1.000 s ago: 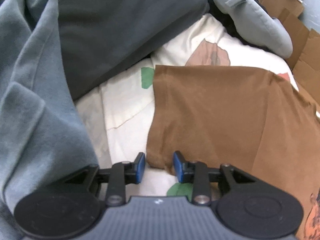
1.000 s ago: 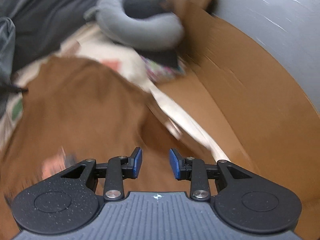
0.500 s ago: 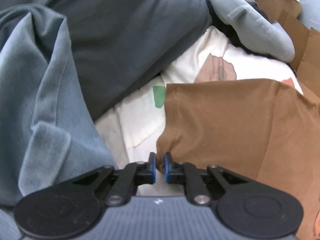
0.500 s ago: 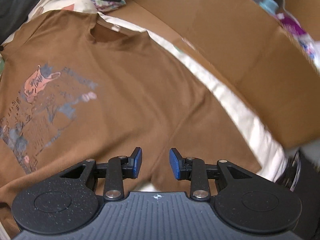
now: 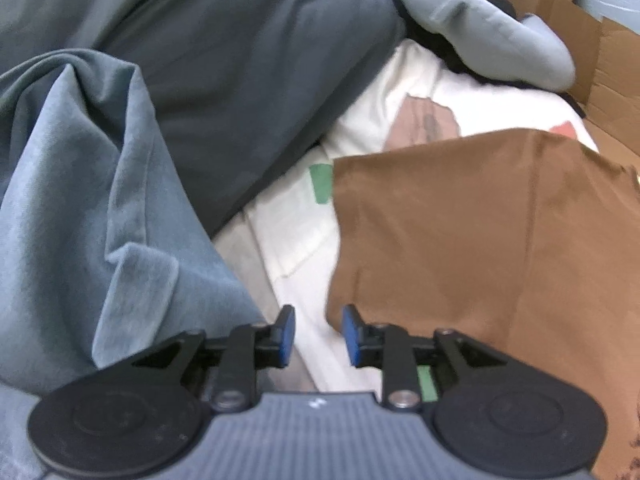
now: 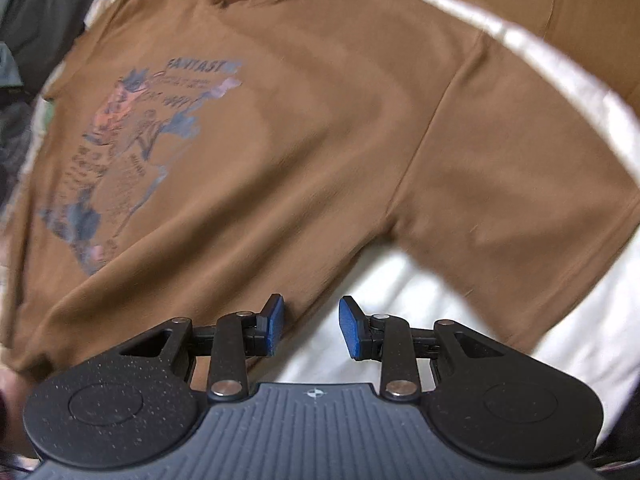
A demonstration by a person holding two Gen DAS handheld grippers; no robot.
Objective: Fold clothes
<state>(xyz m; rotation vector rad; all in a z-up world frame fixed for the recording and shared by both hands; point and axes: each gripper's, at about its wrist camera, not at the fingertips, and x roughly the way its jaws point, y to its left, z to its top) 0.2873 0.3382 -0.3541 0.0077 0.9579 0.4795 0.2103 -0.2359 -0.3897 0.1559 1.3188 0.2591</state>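
A brown T-shirt (image 6: 320, 128) with a printed graphic lies spread flat on a white patterned sheet (image 6: 400, 312). One sleeve of it (image 5: 440, 232) fills the right side of the left wrist view. My left gripper (image 5: 316, 334) hovers at that sleeve's lower corner, its jaws opening, with only the sheet showing between the blue pads. My right gripper (image 6: 310, 326) stands open over the shirt's side edge below the other sleeve (image 6: 520, 220). Nothing sits between its pads.
A grey-blue garment (image 5: 80, 208) and a dark grey one (image 5: 248, 64) are heaped left of the shirt. A grey neck pillow (image 5: 492, 36) lies beyond. Brown cardboard (image 6: 540, 12) borders the sheet on the far side.
My left gripper closed at the sleeve corner, then reopened and lifted a little; the corner lies free. My right gripper swept from the collar end to the shirt's side below the sleeve.
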